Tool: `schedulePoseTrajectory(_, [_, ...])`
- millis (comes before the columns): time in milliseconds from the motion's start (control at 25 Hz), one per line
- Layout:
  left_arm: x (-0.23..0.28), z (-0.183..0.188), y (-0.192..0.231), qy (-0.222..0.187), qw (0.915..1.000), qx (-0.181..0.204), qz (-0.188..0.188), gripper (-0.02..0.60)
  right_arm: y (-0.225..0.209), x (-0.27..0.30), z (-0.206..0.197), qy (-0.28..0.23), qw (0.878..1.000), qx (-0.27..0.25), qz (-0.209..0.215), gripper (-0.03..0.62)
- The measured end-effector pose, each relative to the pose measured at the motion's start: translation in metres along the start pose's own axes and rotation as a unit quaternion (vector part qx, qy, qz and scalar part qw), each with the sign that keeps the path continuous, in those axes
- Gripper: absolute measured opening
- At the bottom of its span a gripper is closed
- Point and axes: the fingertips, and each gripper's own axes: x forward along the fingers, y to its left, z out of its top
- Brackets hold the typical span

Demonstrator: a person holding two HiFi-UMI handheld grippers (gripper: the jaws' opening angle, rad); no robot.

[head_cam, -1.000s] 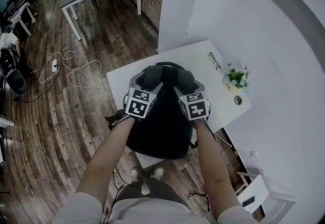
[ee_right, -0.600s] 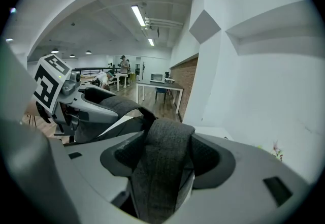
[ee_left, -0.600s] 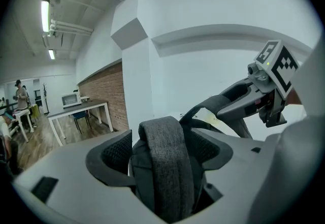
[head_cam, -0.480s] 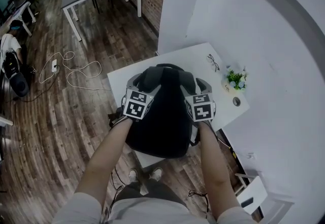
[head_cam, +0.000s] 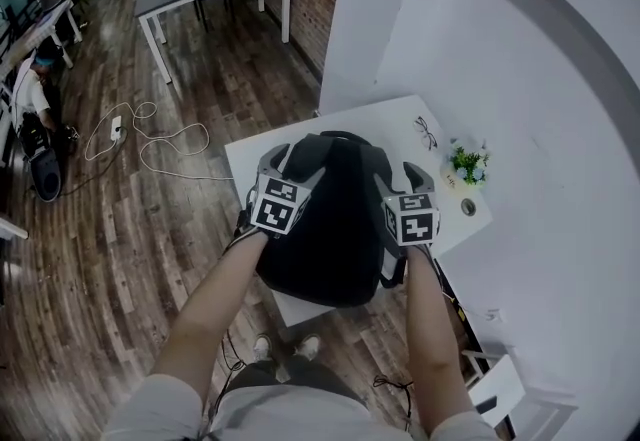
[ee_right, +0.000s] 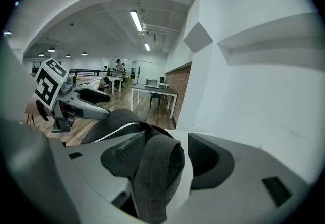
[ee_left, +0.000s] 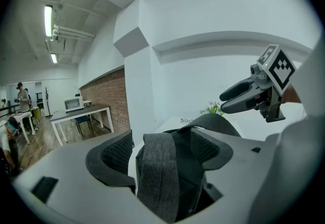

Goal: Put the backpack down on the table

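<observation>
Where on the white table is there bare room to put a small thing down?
Bare table lies along the far edge, between the backpack and the white wall, and at the left corner. The right side is crowded: glasses, plant, a small round thing.

Bright, even indoor light from long white fluorescent ceiling tubes; shadows soft. Strong fisheye bending at edges, black vignetted corners in gripper views.

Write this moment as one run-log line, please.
black fabric backpack: lying on white table | left gripper: open, grey strap between jaws | right gripper: open, second grey strap between jaws
</observation>
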Motion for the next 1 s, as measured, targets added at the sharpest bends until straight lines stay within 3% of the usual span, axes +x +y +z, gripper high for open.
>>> schedulePoseTrajectory(120, [-0.015, -0.001, -0.003, 0.004, 1.0000, -0.003, -0.002, 0.347, 0.009, -0.013, 0.000, -0.010, 1.000, 0.009, 0.015, 0.253])
schedulePoseTrajectory(200, [-0.025, -0.001, -0.002, 0.004, 1.0000, -0.006, -0.001, 0.252, 0.016, -0.022, 0.000, -0.011, 1.000, 0.008, 0.019, 0.244])
schedulePoseTrajectory(280, [-0.036, 0.001, 0.002, -0.001, 0.9999, -0.006, 0.008, 0.161, 0.019, -0.031, 0.001, -0.013, 1.000, 0.006, 0.009, 0.092])
schedulePoseTrajectory(440, [-0.062, 0.008, 0.009, -0.016, 0.9996, -0.016, 0.017, 0.083, 0.027, -0.051, 0.004, -0.021, 1.000, 0.020, 0.007, 0.072])
schedulePoseTrajectory(760, [-0.104, 0.025, 0.011, -0.043, 0.9983, -0.034, 0.022, 0.022, 0.041, -0.091, 0.012, -0.042, 0.998, 0.046, -0.007, 0.052])
schedulePoseTrajectory(1000, [-0.147, 0.052, 0.008, -0.081, 0.9953, -0.043, 0.029, 0.018, 0.035, -0.137, 0.034, -0.092, 0.992, 0.078, -0.021, 0.046])
